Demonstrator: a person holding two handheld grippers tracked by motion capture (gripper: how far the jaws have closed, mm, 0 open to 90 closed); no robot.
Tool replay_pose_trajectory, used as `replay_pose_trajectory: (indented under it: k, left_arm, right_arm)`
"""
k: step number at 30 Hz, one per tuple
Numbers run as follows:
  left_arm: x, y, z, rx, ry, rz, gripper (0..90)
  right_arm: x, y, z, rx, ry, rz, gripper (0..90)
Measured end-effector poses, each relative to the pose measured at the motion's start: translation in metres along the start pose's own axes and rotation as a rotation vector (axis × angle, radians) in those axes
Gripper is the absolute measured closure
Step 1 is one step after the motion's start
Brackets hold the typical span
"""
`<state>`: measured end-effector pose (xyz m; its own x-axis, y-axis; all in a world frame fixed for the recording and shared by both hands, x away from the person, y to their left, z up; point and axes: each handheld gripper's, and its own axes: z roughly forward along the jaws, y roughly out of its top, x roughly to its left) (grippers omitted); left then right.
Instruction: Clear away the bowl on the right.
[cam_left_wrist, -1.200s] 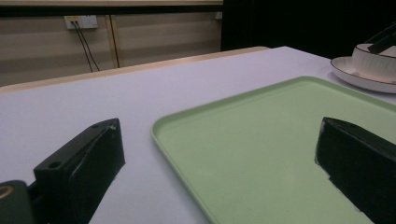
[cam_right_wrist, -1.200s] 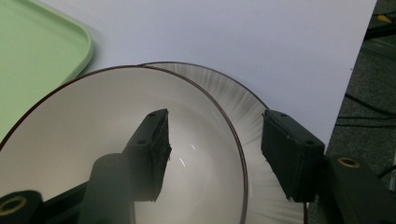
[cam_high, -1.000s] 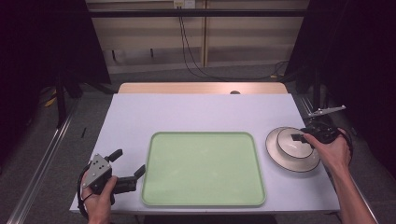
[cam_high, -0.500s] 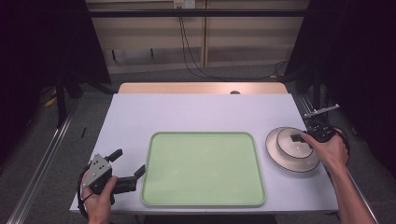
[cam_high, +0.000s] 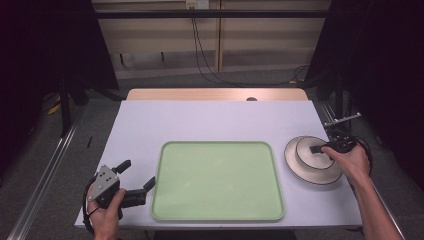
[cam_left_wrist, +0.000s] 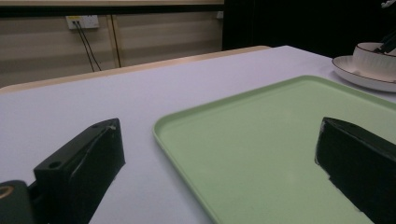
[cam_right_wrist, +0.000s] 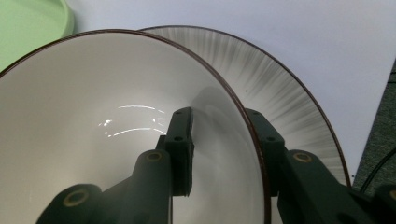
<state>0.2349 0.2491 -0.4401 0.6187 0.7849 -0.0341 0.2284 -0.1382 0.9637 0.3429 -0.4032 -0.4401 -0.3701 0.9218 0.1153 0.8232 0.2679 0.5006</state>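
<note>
A white bowl (cam_high: 311, 154) (cam_right_wrist: 84, 116) with a dark rim stands on a grey-streaked plate (cam_high: 300, 167) (cam_right_wrist: 280, 88) at the table's right side. My right gripper (cam_high: 322, 148) (cam_right_wrist: 218, 116) straddles the bowl's near wall, one jaw inside and one outside. Its jaws have just been closing and now pinch that wall. A pale green tray (cam_high: 217, 180) (cam_left_wrist: 261, 140) lies bare in the middle. My left gripper (cam_high: 137, 173) (cam_left_wrist: 219, 140) rests open at the tray's front left corner with nothing held, one jaw over the tray, one over the table.
The white table (cam_high: 210, 120) has a wooden strip along its far edge. From the left gripper view, the bowl (cam_left_wrist: 373, 58) and plate (cam_left_wrist: 359, 77) sit beyond the tray's far right. Dark curtains and floor rails flank the table.
The right gripper's jaws have drawn together around the bowl's wall. The left hand and its gripper have stayed put.
</note>
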Motion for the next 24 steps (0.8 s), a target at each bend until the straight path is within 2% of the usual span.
replay_pose_trajectory:
  k: [4, 5, 9, 12, 15, 16, 18, 19, 21, 24]
  left_arm:
    - [0.000, 0.000, 0.000, 0.001, -0.001, 0.000, 1.4]
    - [0.000, 0.000, 0.000, 0.001, -0.001, 0.000, 1.4]
    - [0.000, 0.000, 0.001, 0.000, 0.000, -0.002, 1.4]
    - [0.000, 0.000, 0.000, 0.002, 0.004, 0.003, 1.4]
    - [0.000, 0.000, 0.000, 0.001, 0.002, -0.001, 1.4]
    - [0.000, 0.000, 0.000, 0.002, 0.001, -0.002, 1.4]
    - [0.000, 0.000, 0.000, 0.001, 0.000, -0.001, 1.4]
    - [0.000, 0.000, 0.000, 0.001, 0.000, -0.002, 1.4]
    - [0.000, 0.000, 0.001, 0.002, 0.003, 0.003, 1.4]
    - [0.000, 0.000, 0.000, 0.000, 0.002, 0.001, 1.4]
  right_arm:
    - [0.003, 0.000, 0.000, 0.006, -0.001, 0.007, 67.5]
    - [0.002, 0.001, -0.001, 0.009, 0.027, 0.011, 69.0]
    - [0.003, 0.001, -0.003, 0.016, 0.037, 0.015, 70.3]
    - [0.003, 0.001, -0.006, 0.033, 0.064, 0.040, 72.3]
    - [0.002, 0.000, -0.007, 0.024, 0.070, 0.049, 73.3]
    - [0.001, 0.000, -0.008, 0.022, 0.073, 0.047, 74.3]
    - [0.000, -0.001, -0.012, 0.007, 0.094, 0.041, 82.9]
    - [0.001, -0.002, -0.011, 0.017, 0.063, 0.047, 83.4]
    - [0.002, -0.001, -0.008, 0.013, 0.063, 0.057, 83.3]
    - [0.005, 0.002, -0.009, 0.030, 0.059, 0.038, 83.3]
